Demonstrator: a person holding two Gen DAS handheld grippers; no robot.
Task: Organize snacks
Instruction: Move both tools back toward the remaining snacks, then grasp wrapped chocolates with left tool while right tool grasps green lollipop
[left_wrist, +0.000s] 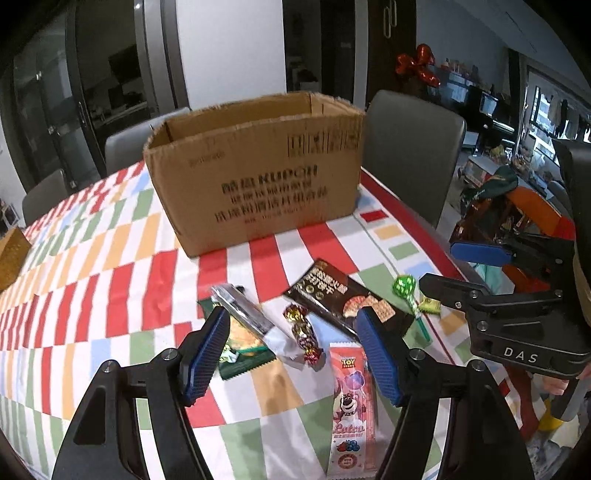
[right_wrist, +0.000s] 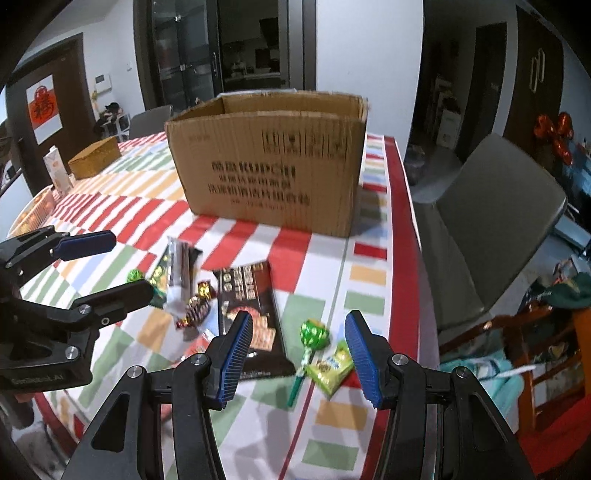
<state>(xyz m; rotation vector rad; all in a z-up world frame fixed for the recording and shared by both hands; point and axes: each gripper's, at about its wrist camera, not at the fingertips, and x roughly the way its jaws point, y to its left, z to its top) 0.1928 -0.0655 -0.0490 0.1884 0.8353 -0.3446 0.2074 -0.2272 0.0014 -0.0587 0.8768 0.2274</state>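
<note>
An open cardboard box (left_wrist: 255, 173) stands on the checked tablecloth (left_wrist: 92, 280); it also shows in the right wrist view (right_wrist: 273, 162). Snacks lie in front of it: a dark cracker pack (left_wrist: 343, 299) (right_wrist: 251, 306), a green lollipop (left_wrist: 406, 291) (right_wrist: 312, 338), a small green packet (right_wrist: 330, 367), a red-gold candy (left_wrist: 303, 332), a silver stick pack (left_wrist: 243, 310), a green packet (left_wrist: 240, 350) and a pink Lotso pack (left_wrist: 351, 406). My left gripper (left_wrist: 295, 354) is open above the candy. My right gripper (right_wrist: 299, 354) is open above the lollipop.
Grey chairs (left_wrist: 410, 155) (right_wrist: 495, 221) stand at the table's far and right sides. A small brown box (right_wrist: 94, 157) and a carton (right_wrist: 57, 173) sit at the far left. The table's right edge (right_wrist: 410, 258) runs close to the snacks.
</note>
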